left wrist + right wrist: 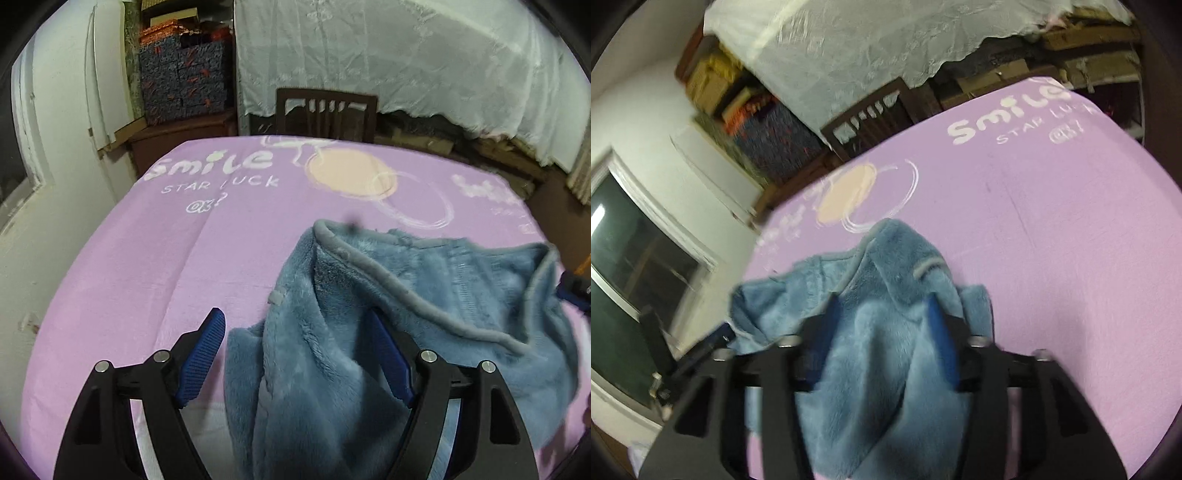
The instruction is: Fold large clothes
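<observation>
A blue fleece garment (424, 295) (871, 369) lies bunched on the purple "Smile" table cover (147, 258) (1052, 258). My left gripper (295, 317) is open. Fleece lies between its jaws and drapes against the right finger, while the left pad (205, 354) stands clear of the cloth. In the right wrist view, my right gripper (882, 301) has a thick fold of the fleece filling the gap between both pads, and it looks shut on it. The same gripper (574, 291) shows at the far right edge of the left wrist view, with the garment's trimmed edge raised toward it.
A dark wooden chair (327, 114) (871, 118) stands at the table's far edge. Behind it hangs a white lace cover (406, 55). Patterned boxes (184, 77) are stacked at the back left. A window (635, 258) is set in the white wall.
</observation>
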